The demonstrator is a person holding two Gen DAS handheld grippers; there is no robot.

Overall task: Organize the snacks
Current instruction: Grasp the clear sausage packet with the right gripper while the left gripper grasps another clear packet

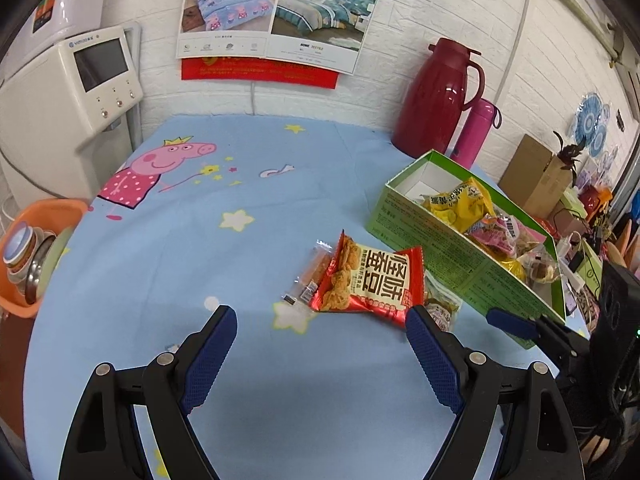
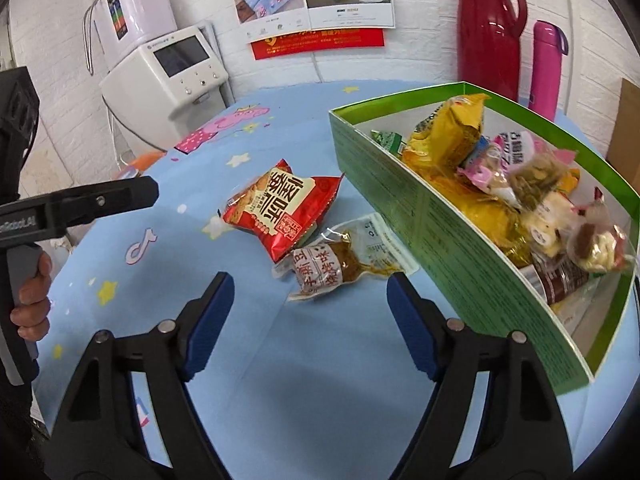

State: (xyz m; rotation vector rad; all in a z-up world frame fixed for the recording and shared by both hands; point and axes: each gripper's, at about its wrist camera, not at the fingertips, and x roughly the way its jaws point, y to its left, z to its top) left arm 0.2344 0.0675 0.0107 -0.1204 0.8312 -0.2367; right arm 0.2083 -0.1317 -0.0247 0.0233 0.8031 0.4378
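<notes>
Snacks are split between the green box point(image 2: 460, 264) and the tabletop point(image 1: 200, 264), which has a blue cartoon cloth with a pink pig and stars on it. Three packets lie loose on the cloth just beside the box's long side: a red packet point(image 1: 370, 282) with fried bites printed on it, a thin clear-wrapped stick point(image 1: 310, 276) touching its left edge, and a clear packet point(image 2: 340, 264) with brown stuff inside, tucked partly under the red one's near corner. Inside the box there's a heap: a yellow bag point(image 2: 448, 132) on top toward the far end, pink wrappers, some clear-wrapped pieces, a dark one near the bottom. The far end of the box shows bare white floor in the left wrist view.

Left gripper point(image 1: 320, 314) hangs over the cloth with its fingers spread wide, nothing between them, the red packet just ahead of the right finger. Right gripper point(image 2: 310, 280) is the same deal, fingers released and wide apart, with the clear packet sitting just ahead between the tips, not touched as far as I can tell. A person's hand point(image 2: 34, 300) grips the left tool's handle at the left edge.

A red jug point(image 1: 440, 96) and pink bottle point(image 1: 476, 132) stand behind the box by the wall.
</notes>
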